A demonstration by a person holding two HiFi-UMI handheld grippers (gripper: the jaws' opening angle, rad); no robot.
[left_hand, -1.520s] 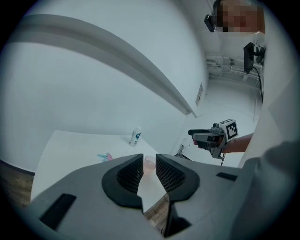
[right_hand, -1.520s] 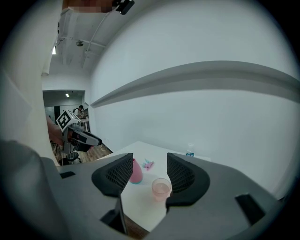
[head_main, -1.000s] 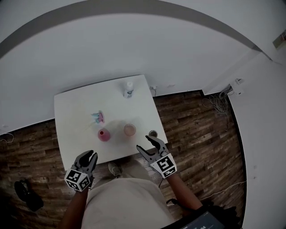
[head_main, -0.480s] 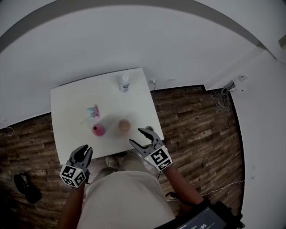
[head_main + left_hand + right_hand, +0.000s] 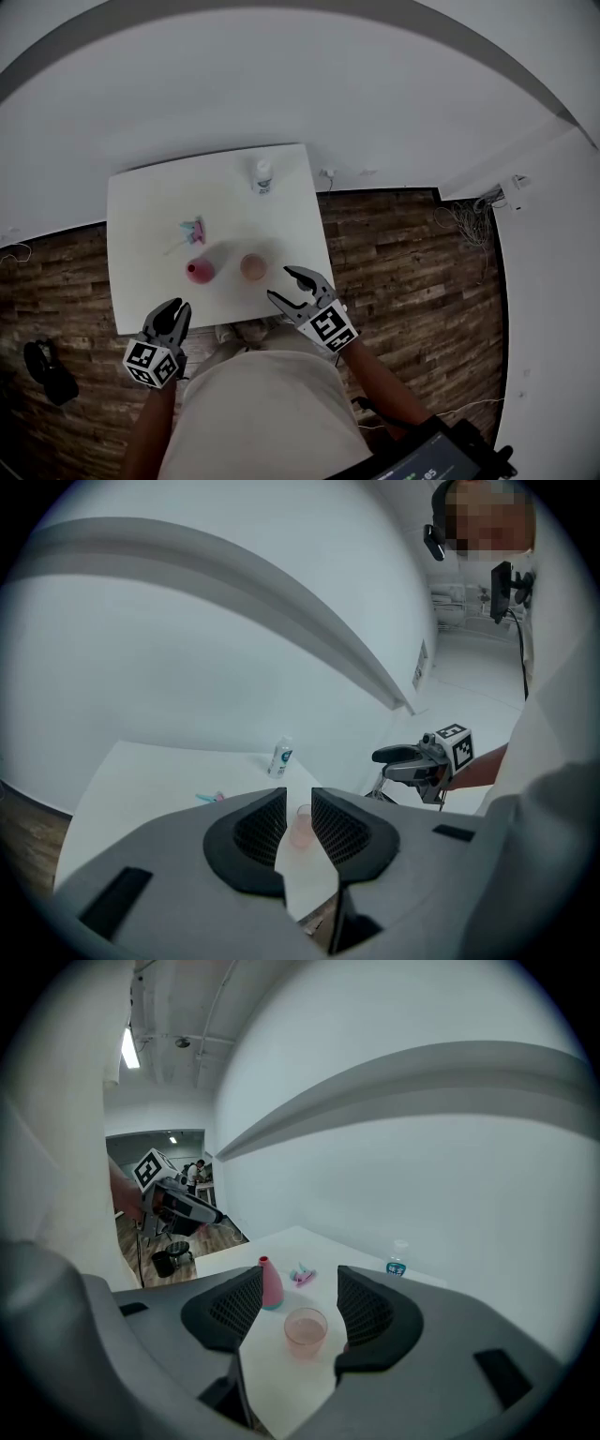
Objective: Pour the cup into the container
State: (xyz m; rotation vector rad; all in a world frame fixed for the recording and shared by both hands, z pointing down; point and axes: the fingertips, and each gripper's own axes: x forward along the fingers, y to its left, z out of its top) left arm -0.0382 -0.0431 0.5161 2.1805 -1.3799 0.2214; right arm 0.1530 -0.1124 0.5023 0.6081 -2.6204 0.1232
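Head view, largest thing first: white table [image 5: 150,216], both claws held just short of its near edge. Right claw [image 5: 281,284] half spread and empty, aimed at the cup. Left claw [image 5: 175,309] narrowed to a slim gap, also empty, off the near left corner and well apart from everything on the table.

Next in size: pink narrow-necked container [image 5: 198,271], upright near the front edge. Beside it but not touching, on the right: clear cup [image 5: 253,266], upright, with a little pinkish liquid. Farther back, a small water bottle [image 5: 262,175] by the far edge, then a small pink-and-teal object [image 5: 193,230] lying flat behind the container.

Seen from the right gripper view: cup framed between the two jaws but ahead of them, clear of both pads.

Judged as the approach step, with nothing grasped and no pouring begun. Calls next for moving the right claw forward until the jaws flank the cup's wall, then closing gently and lifting level. Needs care afterwards with that narrow neck, likely with the left claw steadying the container.
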